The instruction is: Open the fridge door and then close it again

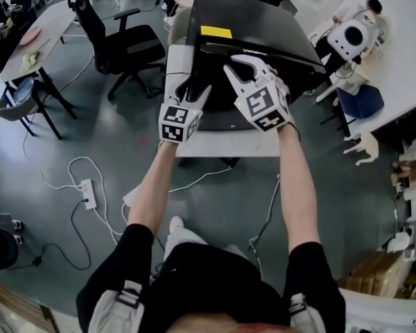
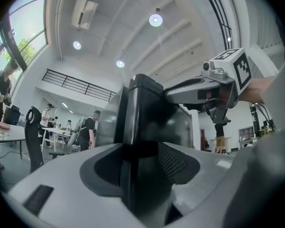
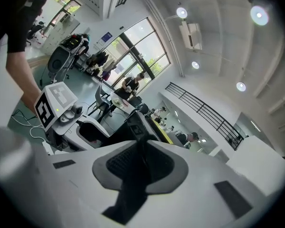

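White surface (image 1: 222,146) is occupied by a glossy black fridge (image 1: 263,16), marked on top with a yellow label (image 1: 215,31). Its door (image 1: 284,56) edge is clamped by the left hand-held gripper (image 1: 194,90). The right hand-held gripper (image 1: 240,64) is closed to a slit at the door's top.

Arms outstretched, left hand-held gripper (image 1: 194,92) clamped, right hand-held gripper (image 1: 241,66) closed

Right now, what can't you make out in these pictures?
Inside the fridge: head view, its top hides it.
Yellow label print: too small, head view.
Fridge door gap: head view, left gripper and right gripper cover it.
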Demonstrator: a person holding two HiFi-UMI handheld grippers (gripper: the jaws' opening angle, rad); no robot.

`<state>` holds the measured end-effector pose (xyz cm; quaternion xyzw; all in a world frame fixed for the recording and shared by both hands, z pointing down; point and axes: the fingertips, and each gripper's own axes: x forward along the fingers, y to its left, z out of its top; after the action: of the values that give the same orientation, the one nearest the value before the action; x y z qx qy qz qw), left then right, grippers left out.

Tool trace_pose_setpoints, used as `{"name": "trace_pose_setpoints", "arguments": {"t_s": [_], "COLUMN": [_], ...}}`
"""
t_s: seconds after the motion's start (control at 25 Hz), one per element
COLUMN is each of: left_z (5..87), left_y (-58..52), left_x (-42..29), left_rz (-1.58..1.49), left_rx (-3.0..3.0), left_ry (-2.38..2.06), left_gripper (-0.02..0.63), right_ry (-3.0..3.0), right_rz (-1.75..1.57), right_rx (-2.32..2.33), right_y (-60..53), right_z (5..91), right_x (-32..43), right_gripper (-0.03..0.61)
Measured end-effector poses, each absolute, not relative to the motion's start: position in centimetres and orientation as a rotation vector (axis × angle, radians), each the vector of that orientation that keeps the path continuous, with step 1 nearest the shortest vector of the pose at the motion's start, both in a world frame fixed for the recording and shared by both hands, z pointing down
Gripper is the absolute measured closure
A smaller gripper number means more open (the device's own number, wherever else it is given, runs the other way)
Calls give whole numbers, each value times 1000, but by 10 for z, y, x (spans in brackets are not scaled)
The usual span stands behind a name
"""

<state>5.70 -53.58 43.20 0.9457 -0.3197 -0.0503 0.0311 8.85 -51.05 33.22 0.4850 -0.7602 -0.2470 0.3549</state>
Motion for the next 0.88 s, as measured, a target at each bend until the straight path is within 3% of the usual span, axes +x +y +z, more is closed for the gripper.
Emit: {"name": "trace_pose_setpoints", "arguments": {"t_s": [0.48,0.88], "left_z": [435,441], "left_y": [-363,-182], "left_x": [67,143], "left_rz": [-17,35], "left_rx": [2863,2767], "left_ry": [-1316,-1501], "left_gripper": [402,402], "right_ry": [-2110,-2090], "right_rz": [-896,-1038], "right_rx": [1015,812], "right_y": [-360,-208], "right_z": [334,342], "right_x": [106,178], "right_gripper": [529,535]}}
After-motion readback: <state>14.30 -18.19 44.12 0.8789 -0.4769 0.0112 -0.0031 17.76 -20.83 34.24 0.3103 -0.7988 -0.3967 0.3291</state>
